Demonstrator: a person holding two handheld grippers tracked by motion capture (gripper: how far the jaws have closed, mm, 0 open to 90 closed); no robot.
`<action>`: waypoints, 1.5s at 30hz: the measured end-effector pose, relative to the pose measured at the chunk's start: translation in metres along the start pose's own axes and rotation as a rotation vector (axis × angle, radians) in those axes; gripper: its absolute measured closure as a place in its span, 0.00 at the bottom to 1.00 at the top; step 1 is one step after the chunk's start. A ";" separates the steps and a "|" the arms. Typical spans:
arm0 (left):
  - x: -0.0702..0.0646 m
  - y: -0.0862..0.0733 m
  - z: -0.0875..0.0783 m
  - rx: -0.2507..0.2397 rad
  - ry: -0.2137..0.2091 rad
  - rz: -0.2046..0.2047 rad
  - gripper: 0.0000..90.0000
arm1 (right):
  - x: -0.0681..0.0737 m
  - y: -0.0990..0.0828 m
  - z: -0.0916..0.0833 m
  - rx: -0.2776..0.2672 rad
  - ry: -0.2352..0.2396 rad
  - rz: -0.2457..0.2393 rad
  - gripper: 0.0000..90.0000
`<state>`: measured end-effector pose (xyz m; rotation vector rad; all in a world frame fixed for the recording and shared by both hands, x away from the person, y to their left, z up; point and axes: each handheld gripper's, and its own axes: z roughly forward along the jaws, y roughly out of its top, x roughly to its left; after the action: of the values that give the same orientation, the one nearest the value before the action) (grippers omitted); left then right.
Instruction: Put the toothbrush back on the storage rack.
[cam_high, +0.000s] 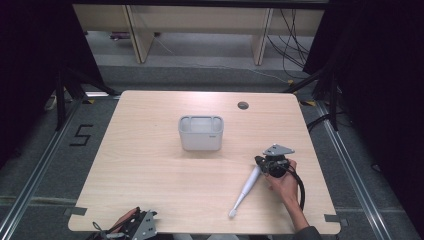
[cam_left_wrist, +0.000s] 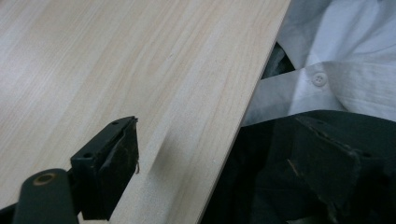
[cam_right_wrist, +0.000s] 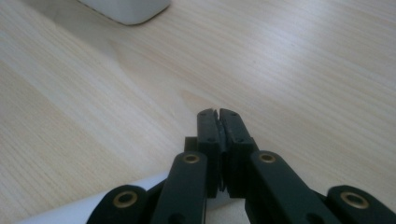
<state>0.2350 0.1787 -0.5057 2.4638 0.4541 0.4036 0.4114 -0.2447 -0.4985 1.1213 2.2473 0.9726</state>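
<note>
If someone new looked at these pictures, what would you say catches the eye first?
Probably the grey tub standing alone near the middle of the pale wooden table. Next comes the white electric toothbrush lying slantwise toward the near right edge, with the right gripper at its thick end, jaws closed together. The left gripper waits at the near left edge, jaws wide apart and holding nothing.

1. The right gripper (cam_right_wrist: 218, 113) rises from the bottom centre of the frame, its two black fingers (cam_right_wrist: 206, 135) pressed together.
2. A white rounded plastic handle (cam_right_wrist: 74, 210) lies at the lower left, running under the fingers.
3. The corner of a white plastic container (cam_right_wrist: 128, 9) sits at the upper left.
4. Pale wood-grain counter (cam_right_wrist: 303, 70) spans the rest.
</note>
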 end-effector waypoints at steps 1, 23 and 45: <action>0.000 0.000 0.000 0.000 -0.001 0.001 0.17 | 0.001 -0.001 0.000 0.003 0.000 0.010 0.97; 0.001 -0.001 0.000 0.007 0.003 -0.006 0.17 | 0.009 -0.013 -0.025 0.112 0.022 0.061 0.99; 0.001 -0.001 0.000 0.002 0.003 -0.014 0.17 | 0.021 -0.032 -0.052 0.123 0.025 0.053 0.99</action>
<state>0.2361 0.1799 -0.5062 2.4608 0.4728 0.4018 0.3498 -0.2616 -0.4902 1.2328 2.3351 0.8833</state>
